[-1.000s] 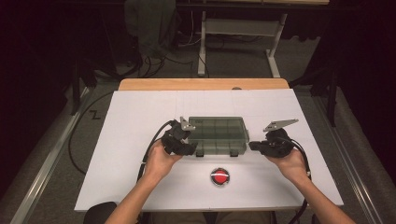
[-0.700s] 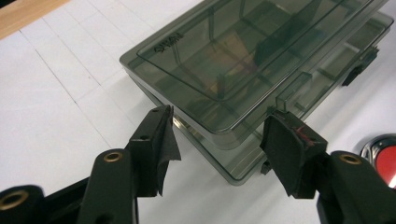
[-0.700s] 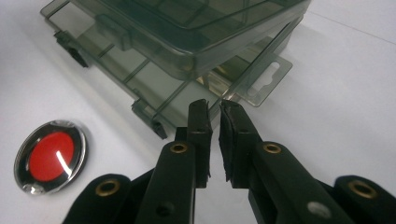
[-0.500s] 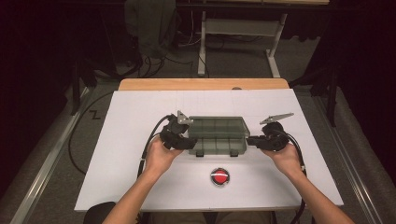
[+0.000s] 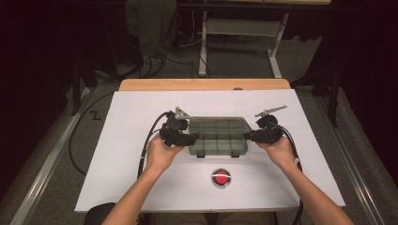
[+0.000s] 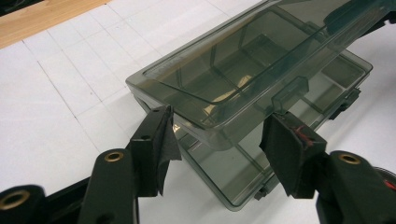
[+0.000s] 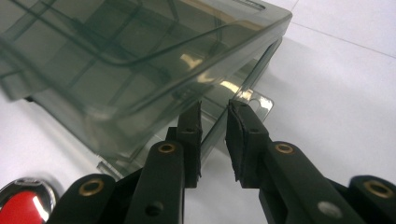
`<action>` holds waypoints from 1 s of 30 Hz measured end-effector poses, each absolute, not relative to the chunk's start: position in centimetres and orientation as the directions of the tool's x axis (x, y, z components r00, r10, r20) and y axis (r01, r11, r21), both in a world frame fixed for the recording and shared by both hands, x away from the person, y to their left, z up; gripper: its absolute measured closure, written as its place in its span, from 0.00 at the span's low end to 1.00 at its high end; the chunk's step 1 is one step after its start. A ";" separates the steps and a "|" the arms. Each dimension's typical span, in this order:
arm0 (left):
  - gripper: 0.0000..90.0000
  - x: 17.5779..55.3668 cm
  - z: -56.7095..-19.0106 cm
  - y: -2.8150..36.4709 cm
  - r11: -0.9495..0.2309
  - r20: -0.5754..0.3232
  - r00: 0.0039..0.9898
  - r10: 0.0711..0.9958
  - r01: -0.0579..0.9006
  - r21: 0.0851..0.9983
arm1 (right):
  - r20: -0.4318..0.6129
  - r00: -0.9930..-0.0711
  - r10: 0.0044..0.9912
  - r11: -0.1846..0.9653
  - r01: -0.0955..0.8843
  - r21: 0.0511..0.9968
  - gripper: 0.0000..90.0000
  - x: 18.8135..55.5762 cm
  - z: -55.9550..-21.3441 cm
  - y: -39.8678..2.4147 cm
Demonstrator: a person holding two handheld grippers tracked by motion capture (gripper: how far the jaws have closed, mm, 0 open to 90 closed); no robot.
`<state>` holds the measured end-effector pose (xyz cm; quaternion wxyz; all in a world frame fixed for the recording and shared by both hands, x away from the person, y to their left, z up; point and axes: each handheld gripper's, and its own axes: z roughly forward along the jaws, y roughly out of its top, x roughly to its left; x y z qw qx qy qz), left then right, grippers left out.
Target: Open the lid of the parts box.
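Right tongs (image 7: 214, 122) have shifted inward, opening beside the box (image 5: 218, 135).

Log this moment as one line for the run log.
organizer box: lid ajar | left gripper: open, straddling box end | right gripper: jaws just opening at box wall | red button: untouched

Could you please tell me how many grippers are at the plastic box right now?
2: the left gripper at the box's left end, the right gripper at its right end.
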<state>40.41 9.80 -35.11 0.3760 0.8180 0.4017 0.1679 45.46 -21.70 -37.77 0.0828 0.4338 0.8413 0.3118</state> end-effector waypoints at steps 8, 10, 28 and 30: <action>0.49 40.6 -34.9 9.9 -0.381 -0.038 0.618 0.785 0.530 0.757 | 0.116 -0.588 0.801 0.432 0.700 0.569 0.84 46.4 -38.1 -21.2; 0.49 40.6 -34.8 9.9 -0.376 -0.041 0.617 0.786 0.529 0.761 | 0.118 -0.585 0.802 0.429 0.703 0.568 0.84 46.5 -38.2 -21.2; 0.49 42.0 -34.4 9.8 -0.352 -0.047 0.602 0.797 0.526 0.774 | 0.113 -0.578 0.808 0.430 0.710 0.557 0.84 46.6 -38.3 -21.0; 0.49 42.2 -34.4 9.7 -0.351 -0.043 0.599 0.800 0.525 0.775 | 0.113 -0.578 0.808 0.431 0.710 0.557 0.84 46.6 -38.3 -21.0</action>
